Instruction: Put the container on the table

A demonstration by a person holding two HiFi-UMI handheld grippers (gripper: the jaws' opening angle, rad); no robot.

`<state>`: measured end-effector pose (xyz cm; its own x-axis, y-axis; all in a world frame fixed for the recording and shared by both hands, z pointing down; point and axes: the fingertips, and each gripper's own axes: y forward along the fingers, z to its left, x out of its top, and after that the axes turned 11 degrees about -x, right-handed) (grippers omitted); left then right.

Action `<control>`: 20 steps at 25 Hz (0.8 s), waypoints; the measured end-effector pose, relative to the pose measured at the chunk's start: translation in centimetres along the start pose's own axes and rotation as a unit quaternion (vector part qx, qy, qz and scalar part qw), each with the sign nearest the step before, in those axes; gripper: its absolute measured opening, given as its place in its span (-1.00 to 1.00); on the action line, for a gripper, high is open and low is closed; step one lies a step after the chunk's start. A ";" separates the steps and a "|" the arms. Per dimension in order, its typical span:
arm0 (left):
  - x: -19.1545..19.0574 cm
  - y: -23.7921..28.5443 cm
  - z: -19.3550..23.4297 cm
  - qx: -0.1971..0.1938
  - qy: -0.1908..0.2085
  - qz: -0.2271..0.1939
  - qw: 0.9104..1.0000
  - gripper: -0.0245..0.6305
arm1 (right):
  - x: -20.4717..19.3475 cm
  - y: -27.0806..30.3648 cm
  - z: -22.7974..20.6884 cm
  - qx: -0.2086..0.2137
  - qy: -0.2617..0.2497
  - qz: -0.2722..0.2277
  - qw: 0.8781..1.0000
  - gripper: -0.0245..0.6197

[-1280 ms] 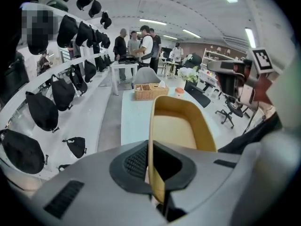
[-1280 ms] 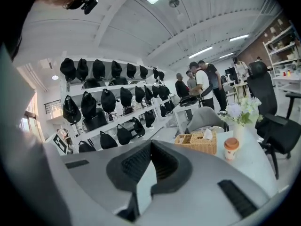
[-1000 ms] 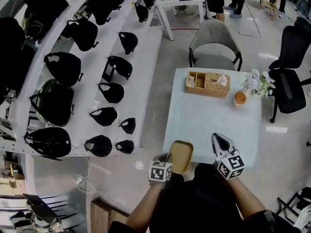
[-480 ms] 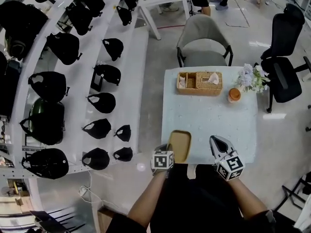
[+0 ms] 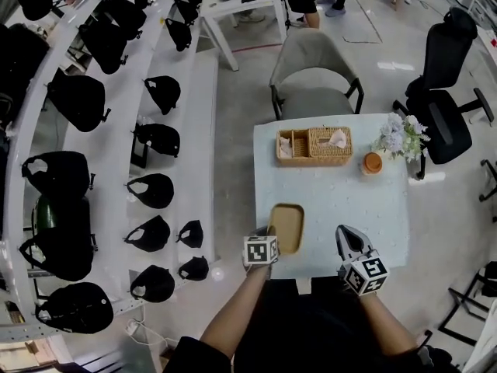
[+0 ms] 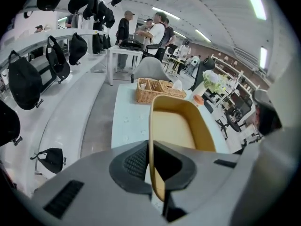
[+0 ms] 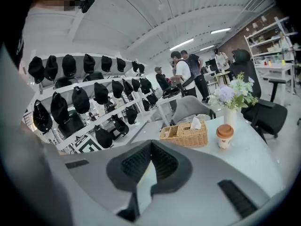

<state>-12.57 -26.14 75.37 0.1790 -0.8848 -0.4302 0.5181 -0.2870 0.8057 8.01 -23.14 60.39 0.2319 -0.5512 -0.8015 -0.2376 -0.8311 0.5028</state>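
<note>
My left tongs (image 5: pixel 269 233) clenched on near rim of container (image 5: pixel 286 225), smooth tan oblong, rounded corners, long axis pointing away from me over table (image 5: pixel 349 200), right tongs (image 5: pixel 347 238) closed, empty

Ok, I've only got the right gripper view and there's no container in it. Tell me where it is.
Observer: The tan oblong plastic container is in the left gripper, jaws shut on its rim wall.
Operator: Say whether it's over the table.
Observer: Yes, the head view shows it over the near left corner of the white table. I can't tell whether it touches.
Operator: Give me what's beyond it.
Observer: The woven wicker basket, well apart from it, at the far edge.
</note>
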 end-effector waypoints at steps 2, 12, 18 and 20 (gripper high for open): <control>0.4 1.5 0.6 -0.010 0.000 0.010 1.000 -0.89 | 0.0 0.6 -0.1 -0.021 0.008 0.004 1.000 -0.93; 4.0 8.5 3.6 -0.049 0.048 0.055 0.996 -0.89 | -2.8 3.2 -0.6 -0.088 0.038 0.043 0.994 -0.93; 4.7 12.0 5.3 -0.066 0.043 0.063 0.995 -0.89 | -5.4 3.3 -0.9 -0.110 0.054 0.071 0.990 -0.93; 4.8 12.7 5.6 -0.065 0.051 0.064 0.995 -0.89 | -5.8 3.4 -0.6 -0.111 0.056 0.074 0.990 -0.93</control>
<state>-9.78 -36.08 85.83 0.3302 -0.8675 -0.3720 0.5888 -0.1187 0.7995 6.44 -22.86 66.96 0.3165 -0.6617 -0.6797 -0.0665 -0.7302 0.6800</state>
